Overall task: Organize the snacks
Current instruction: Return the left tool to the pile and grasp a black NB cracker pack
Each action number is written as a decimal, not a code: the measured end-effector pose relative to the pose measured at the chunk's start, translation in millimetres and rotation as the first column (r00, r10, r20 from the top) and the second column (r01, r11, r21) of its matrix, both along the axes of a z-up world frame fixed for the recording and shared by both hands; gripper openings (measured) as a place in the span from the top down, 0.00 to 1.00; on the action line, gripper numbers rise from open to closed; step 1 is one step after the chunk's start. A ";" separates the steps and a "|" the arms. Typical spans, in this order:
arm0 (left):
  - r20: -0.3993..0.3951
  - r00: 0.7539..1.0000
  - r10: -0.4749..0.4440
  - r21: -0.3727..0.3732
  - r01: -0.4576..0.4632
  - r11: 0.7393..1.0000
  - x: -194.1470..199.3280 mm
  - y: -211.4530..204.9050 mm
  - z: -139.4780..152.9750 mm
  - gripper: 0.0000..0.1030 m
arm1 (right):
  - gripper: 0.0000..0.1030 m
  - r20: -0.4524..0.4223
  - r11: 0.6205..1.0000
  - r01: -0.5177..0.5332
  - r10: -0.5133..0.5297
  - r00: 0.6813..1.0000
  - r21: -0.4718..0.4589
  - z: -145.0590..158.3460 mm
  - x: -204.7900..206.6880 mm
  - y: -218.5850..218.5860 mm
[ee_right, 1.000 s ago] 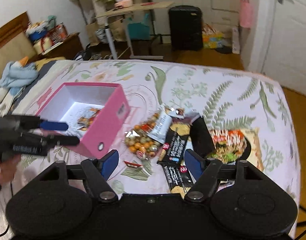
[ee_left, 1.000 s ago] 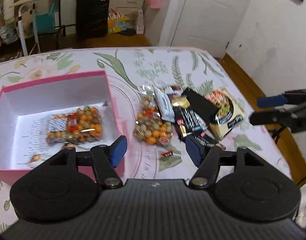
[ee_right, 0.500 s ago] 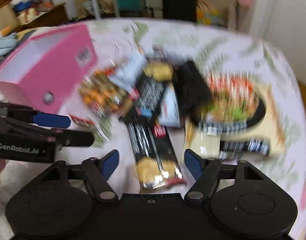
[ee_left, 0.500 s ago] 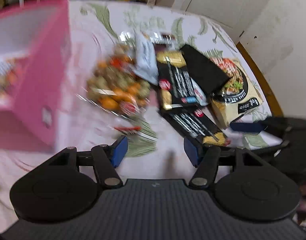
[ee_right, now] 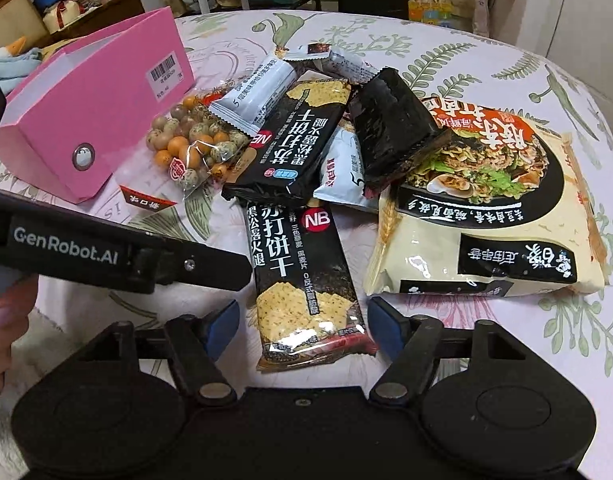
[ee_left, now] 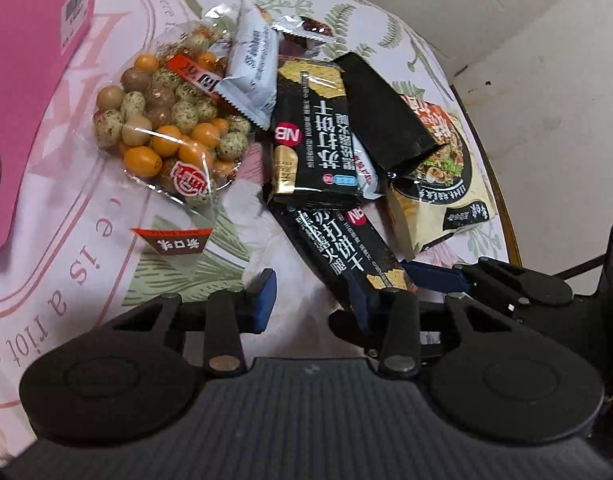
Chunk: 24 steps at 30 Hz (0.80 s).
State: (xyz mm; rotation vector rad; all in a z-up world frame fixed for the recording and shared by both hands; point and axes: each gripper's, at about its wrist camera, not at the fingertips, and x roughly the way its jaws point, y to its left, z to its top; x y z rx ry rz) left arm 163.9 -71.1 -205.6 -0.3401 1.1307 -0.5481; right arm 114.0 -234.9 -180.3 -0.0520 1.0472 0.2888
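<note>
A pile of snacks lies on the flowered tablecloth beside a pink box (ee_right: 86, 120), which also shows in the left wrist view (ee_left: 30, 80). Nearest is a black cracker pack (ee_right: 302, 280), also in the left wrist view (ee_left: 342, 256). My right gripper (ee_right: 302, 324) is open with its jaws on either side of that pack's near end. My left gripper (ee_left: 310, 300) is open and empty, low over the cloth, just left of the same pack. A clear bag of coated nuts (ee_left: 166, 128) lies next to the box.
A second black cracker pack (ee_right: 294, 140), a plain black packet (ee_right: 394, 128), white wrapped bars (ee_right: 258, 92) and a big noodle bag (ee_right: 498, 208) lie overlapped. A small torn wrapper piece (ee_left: 174, 240) lies on the cloth. The table edge (ee_left: 502, 216) runs at the right.
Both grippers have moved down and in towards the snack pile. The right gripper now straddles the near cracker pack. The left gripper has left the pink box.
</note>
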 end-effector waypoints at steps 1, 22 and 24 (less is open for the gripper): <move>-0.002 1.000 -0.008 -0.003 0.008 1.000 -0.1 -1.0 0.2 0.62 | 0.25 0.003 1.000 0.003 -0.003 1.000 0.000 -0.3 -0.9 0.6; -0.104 0.995 -0.003 -0.034 -0.001 0.999 7.2 -1.8 -1.7 0.59 | 0.48 0.054 0.998 -0.056 0.055 0.997 0.016 0.8 -2.3 34.2; -0.112 0.993 -0.025 -0.014 0.024 1.000 6.1 -4.1 3.1 0.59 | 0.48 0.031 0.998 -0.056 0.056 0.998 0.005 6.8 -0.3 36.5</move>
